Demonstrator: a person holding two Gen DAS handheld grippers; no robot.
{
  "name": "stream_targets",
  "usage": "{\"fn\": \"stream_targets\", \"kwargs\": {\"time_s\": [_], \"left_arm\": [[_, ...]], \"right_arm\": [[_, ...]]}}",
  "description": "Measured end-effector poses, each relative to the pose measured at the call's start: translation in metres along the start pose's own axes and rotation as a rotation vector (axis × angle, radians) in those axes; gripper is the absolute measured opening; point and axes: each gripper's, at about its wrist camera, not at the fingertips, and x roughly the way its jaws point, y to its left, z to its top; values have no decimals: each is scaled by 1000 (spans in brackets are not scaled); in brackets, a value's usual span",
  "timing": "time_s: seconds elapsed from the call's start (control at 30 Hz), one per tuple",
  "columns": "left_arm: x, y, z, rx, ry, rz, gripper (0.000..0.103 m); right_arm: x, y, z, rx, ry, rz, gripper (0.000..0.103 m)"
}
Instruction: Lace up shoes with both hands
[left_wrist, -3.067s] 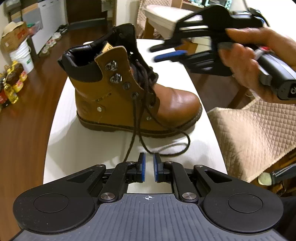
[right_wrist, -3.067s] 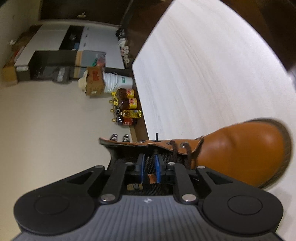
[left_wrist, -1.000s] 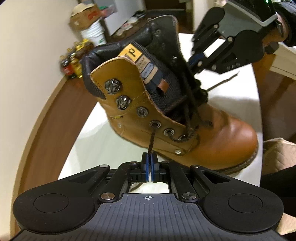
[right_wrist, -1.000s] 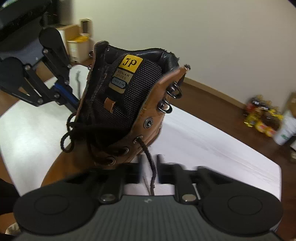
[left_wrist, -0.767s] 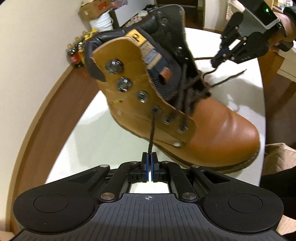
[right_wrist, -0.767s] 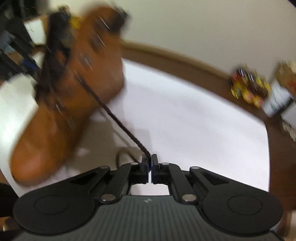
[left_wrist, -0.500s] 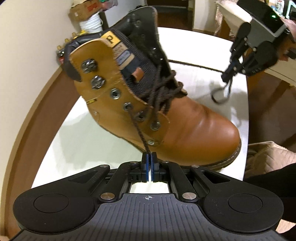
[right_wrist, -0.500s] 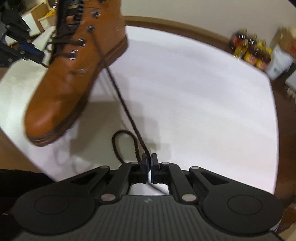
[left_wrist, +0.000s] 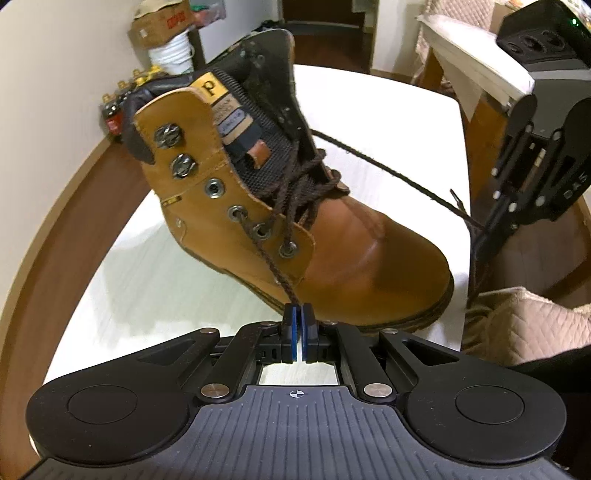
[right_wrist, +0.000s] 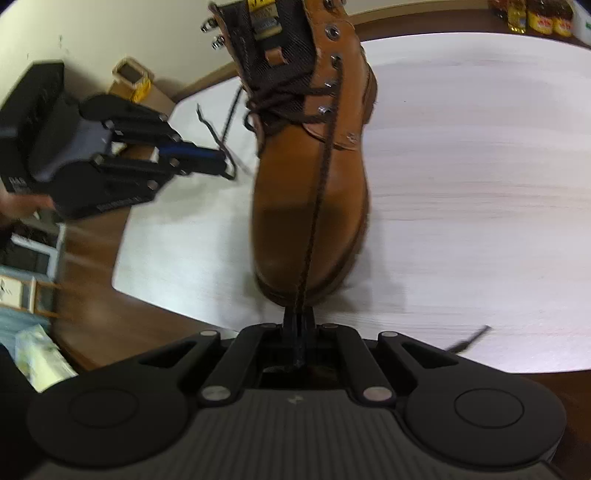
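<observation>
L wrist: brown boot (left_wrist: 325, 236) sat on white table (left_wrist: 155, 280), left gripper (left_wrist: 297, 318) clamped tight on lace (left_wrist: 275, 267) | R wrist: right gripper (right_wrist: 300, 325) pinched shut on other lace end (right_wrist: 317, 192), strand taut over toe.

The top of the boot (right_wrist: 314, 155) was cut off by the upper edge of the right wrist view, so its collar could not be seen there. The lace end (right_wrist: 469, 341) on the table (right_wrist: 480, 184) and the left gripper (right_wrist: 225, 164) were smeared by motion blur. The labels on the bottles (left_wrist: 114, 110) by the wall were too small to be read.
</observation>
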Motion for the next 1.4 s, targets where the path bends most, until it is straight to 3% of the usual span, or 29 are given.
{"fn": "stream_targets", "kwargs": {"time_s": [0.1, 0.2, 0.27, 0.37, 0.5, 0.57, 0.63, 0.97, 1.03, 1.07, 1.1, 1.27, 1.4], "left_arm": [[-4, 7, -5, -61, -14, -9, 4], [-9, 13, -13, -126, -17, -27, 6], [-14, 17, -23, -157, -7, -15, 9], [-24, 19, -34, -173, -6, 9, 11], [-32, 15, -40, -187, -43, -13, 21], [-28, 9, -39, -174, -51, -32, 21], [-17, 3, -40, -160, -40, -47, 21], [27, -18, -50, -150, 62, -82, 21], [34, -18, -49, -156, 106, -80, 13], [37, -18, -48, -162, 129, -79, 4], [36, -16, -48, -180, 138, -87, 3], [27, 6, -41, -308, 128, -155, 3], [15, 22, -32, -326, 93, -176, 3]], "right_arm": [[-4, -1, 0, 109, -31, 123, 2], [1, -6, 13, 293, -109, 366, 3], [1, -11, 21, 431, -227, 493, 3], [-6, -29, 24, 564, -376, 430, 3], [-12, -47, 15, 605, -427, 254, 3], [-18, -56, 8, 612, -459, 151, 3], [-17, -65, 2, 634, -449, 119, 3], [1, -95, -9, 675, -403, 111, 4], [0, -98, -8, 675, -400, 107, 4], [-2, -102, -11, 675, -403, 103, 4], [-3, -104, -12, 678, -409, 101, 4], [-14, -106, -19, 692, -425, 100, 19], [-16, -89, -24, 625, -412, 142, 20]]}}
